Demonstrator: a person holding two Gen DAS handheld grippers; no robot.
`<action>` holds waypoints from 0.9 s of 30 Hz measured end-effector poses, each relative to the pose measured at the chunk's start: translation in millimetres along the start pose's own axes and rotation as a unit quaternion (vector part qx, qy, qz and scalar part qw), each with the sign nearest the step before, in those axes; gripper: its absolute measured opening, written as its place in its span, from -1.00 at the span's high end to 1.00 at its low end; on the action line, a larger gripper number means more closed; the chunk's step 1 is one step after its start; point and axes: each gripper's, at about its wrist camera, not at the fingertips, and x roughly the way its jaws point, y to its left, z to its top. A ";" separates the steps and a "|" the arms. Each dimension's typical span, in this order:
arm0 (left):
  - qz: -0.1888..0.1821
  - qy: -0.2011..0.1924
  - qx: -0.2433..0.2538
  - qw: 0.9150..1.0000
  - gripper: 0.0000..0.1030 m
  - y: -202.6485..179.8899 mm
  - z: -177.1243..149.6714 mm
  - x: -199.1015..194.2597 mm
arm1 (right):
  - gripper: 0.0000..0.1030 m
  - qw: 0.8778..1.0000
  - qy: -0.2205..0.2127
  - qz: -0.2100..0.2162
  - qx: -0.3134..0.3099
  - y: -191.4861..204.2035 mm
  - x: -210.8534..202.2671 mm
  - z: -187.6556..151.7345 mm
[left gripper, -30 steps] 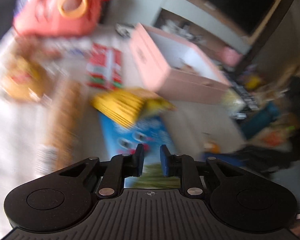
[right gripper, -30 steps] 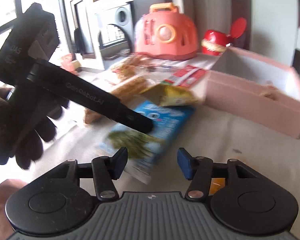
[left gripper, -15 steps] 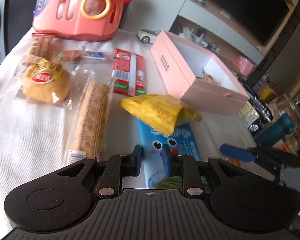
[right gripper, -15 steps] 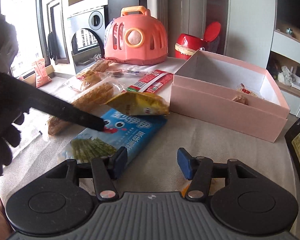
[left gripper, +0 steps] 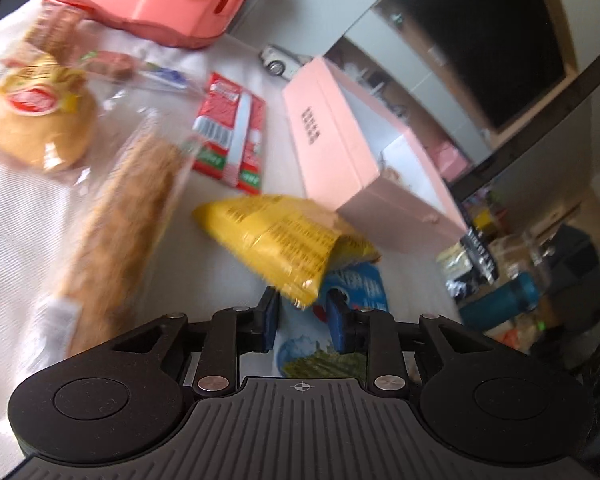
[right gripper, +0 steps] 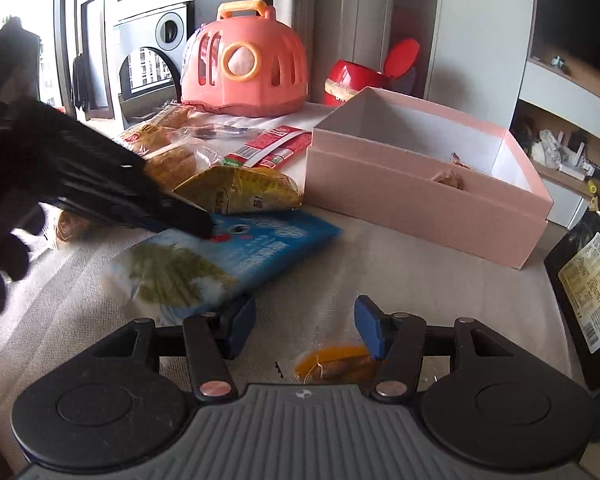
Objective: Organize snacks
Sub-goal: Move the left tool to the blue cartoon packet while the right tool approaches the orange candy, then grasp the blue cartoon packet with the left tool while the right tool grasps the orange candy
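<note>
One pink box (right gripper: 428, 196), lid off, as landmark. Left of it: one yellow packet (left gripper: 288, 240) overlapping one blue snack bag (right gripper: 236, 256), one red sachet pack (left gripper: 232, 144), one long crispy bar (left gripper: 128, 216), one wrapped bun (left gripper: 36, 120). Behind: one pink toy carrier (right gripper: 244, 64). Left gripper (left gripper: 302, 320), jaws narrowly parted, over the blue bag, gripping nothing. Right gripper (right gripper: 304, 326) wide apart, empty, in front of the box.

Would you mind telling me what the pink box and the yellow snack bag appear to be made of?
The pink box looks like matte cardboard: flat, straight-edged walls with a white inside and no glare. The yellow snack bag seems to be glossy plastic film, since it is crinkled, puffed and catches highlights.
</note>
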 end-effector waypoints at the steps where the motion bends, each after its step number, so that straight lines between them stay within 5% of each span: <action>1: -0.005 0.000 -0.003 1.000 0.43 -0.1 1.6 2.8 | -0.07 1.000 -0.001 -0.001 -0.001 0.5 0.0 0.0; 15: -0.011 0.030 0.011 0.999 0.47 -11.0 -18.7 -13.7 | -0.07 0.998 -0.040 -0.042 0.004 -15.3 -40.8 3.8; 20: -0.018 0.037 0.031 0.999 0.46 -18.6 -26.1 -9.5 | -0.07 0.999 -0.013 -0.043 -0.004 -10.0 -24.9 -2.1; 27: -0.051 0.020 -0.011 0.998 0.47 -15.0 -22.6 10.9 | -0.07 0.999 -0.017 -0.030 0.020 -13.7 -20.2 -9.5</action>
